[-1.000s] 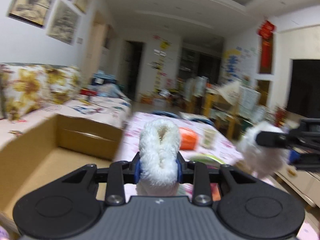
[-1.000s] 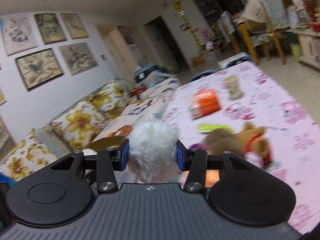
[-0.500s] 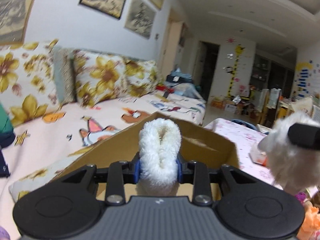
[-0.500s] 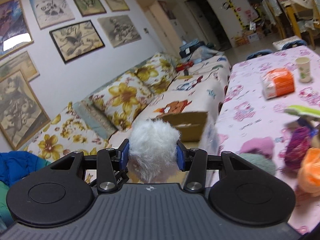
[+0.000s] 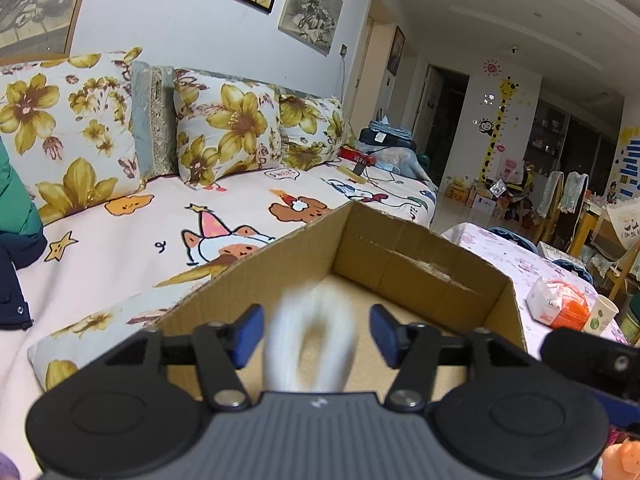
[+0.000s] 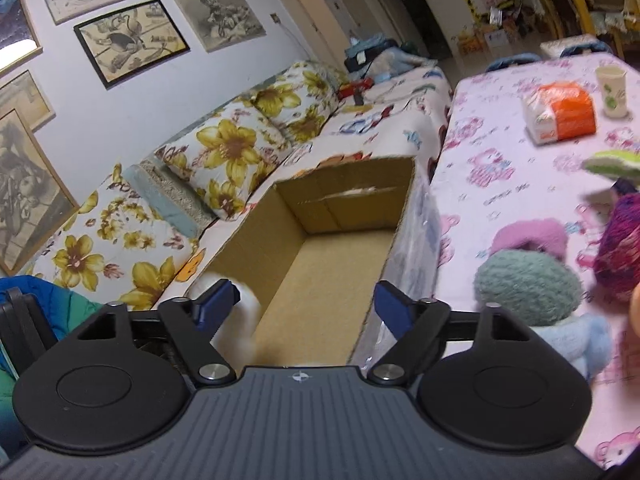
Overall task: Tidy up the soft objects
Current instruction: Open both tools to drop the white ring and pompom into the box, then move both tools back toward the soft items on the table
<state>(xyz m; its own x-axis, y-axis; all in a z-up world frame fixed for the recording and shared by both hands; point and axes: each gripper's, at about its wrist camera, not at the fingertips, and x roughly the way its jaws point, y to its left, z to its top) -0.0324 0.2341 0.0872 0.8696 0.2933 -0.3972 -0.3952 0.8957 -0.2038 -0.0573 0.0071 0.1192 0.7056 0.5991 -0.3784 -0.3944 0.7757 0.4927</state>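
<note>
Over the open cardboard box (image 5: 420, 264), which sits on the cartoon-print sofa cover (image 5: 132, 248), both grippers point down into it. Left of the box: floral cushions (image 5: 228, 128) against the wall. Left gripper (image 5: 316, 334): jaws opening, blue pads clear of the white fluffy loop (image 5: 312, 344), which shows blurred between them above the box floor, released. Right gripper (image 6: 308, 304): jaws opening, spread wide, nothing between the pads; a blurred white fluffy thing (image 6: 240, 320) sits just behind its left pad, inside the near left corner of the box. I cannot tell if this is the same loop or a second piece. Right of the box: table with pink printed cloth (image 6: 500, 168), touching the box side. On it, a teal yarn ball (image 6: 528, 284), a pink fluffy piece (image 6: 528, 236), a purple yarn ball (image 6: 620, 248), farther back an orange tissue pack (image 6: 564, 112) and a paper cup (image 6: 612, 84).
</note>
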